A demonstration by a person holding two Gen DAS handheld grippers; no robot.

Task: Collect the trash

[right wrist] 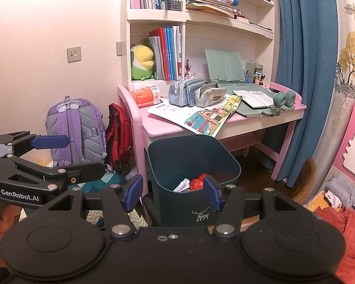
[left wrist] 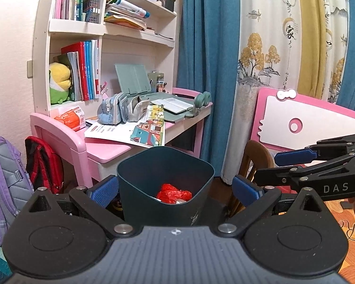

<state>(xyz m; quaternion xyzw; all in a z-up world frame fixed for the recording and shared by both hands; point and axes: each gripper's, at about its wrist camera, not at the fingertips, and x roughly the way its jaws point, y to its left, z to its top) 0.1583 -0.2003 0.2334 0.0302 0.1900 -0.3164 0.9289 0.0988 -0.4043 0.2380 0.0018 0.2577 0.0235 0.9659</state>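
Note:
A dark teal trash bin stands on the floor in front of the pink desk. Inside it lie a crumpled red wrapper and a white paper scrap. My left gripper hovers just before the bin, open, its blue pads wide on either side of the bin without touching it. My right gripper is open too, with nothing held; one pad overlaps the bin's near rim in the picture. Each gripper shows in the other's view, the right gripper at the right edge and the left gripper at the left edge.
The pink desk carries papers, pencil cases and an open book, under a bookshelf. A purple backpack and a red bag lean left of it. Blue curtains, a wooden chair, a pink headboard and red cloth are on the right.

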